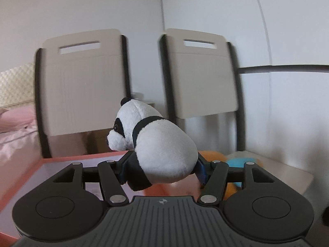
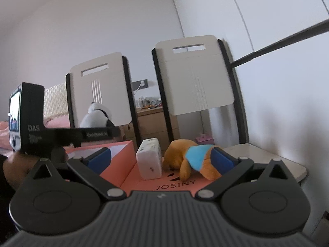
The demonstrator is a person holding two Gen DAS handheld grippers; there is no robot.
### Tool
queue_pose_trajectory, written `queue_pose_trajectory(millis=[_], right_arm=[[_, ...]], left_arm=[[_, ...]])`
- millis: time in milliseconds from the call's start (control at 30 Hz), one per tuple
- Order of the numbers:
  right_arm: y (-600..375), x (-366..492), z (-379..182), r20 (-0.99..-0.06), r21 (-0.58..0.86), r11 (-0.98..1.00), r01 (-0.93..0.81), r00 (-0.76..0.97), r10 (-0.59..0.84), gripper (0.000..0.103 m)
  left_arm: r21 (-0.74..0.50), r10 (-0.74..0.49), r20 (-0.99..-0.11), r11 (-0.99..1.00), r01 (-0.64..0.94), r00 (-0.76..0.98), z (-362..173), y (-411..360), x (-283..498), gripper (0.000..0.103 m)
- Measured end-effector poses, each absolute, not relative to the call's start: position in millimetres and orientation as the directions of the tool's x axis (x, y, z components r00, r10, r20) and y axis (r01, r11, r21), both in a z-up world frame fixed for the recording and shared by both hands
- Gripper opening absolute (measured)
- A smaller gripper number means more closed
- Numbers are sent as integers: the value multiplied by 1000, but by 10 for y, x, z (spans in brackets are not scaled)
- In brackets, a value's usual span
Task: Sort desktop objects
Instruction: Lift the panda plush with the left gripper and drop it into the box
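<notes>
My left hand-held gripper (image 1: 162, 169) clamps the plush panda (image 1: 158, 142), carried above the open orange box (image 1: 82, 158). Ahead of my right hand-held gripper (image 2: 162, 158), fingers spread wide and empty, the white pack (image 2: 149, 160) and orange plush (image 2: 191, 160) sit unsorted on the box lid (image 2: 144, 183). Two chairs (image 2: 197, 76) stand beyond.

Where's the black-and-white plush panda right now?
The black-and-white plush panda is clamped in the left gripper, held in the air above the open orange box. In the right wrist view it shows far left, before the left chair back.
</notes>
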State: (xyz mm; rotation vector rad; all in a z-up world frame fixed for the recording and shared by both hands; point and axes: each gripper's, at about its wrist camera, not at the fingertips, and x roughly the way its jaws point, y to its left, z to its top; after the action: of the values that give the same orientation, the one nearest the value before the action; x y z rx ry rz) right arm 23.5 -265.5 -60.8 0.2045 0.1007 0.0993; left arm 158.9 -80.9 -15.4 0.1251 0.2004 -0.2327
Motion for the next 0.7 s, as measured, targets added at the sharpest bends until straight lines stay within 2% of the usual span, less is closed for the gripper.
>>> queue_pose_trajectory(millis=[333, 700], right_arm=[[-2472, 433, -626, -139, 238, 961, -140, 975, 176, 103], [-2379, 570, -650, -168, 225, 963, -150, 967, 190, 103]], left_arm=[[82, -188, -268, 973, 217, 945, -334, -318, 1830, 65], [48, -177, -393, 976, 212, 902, -701, -192, 2179, 66]])
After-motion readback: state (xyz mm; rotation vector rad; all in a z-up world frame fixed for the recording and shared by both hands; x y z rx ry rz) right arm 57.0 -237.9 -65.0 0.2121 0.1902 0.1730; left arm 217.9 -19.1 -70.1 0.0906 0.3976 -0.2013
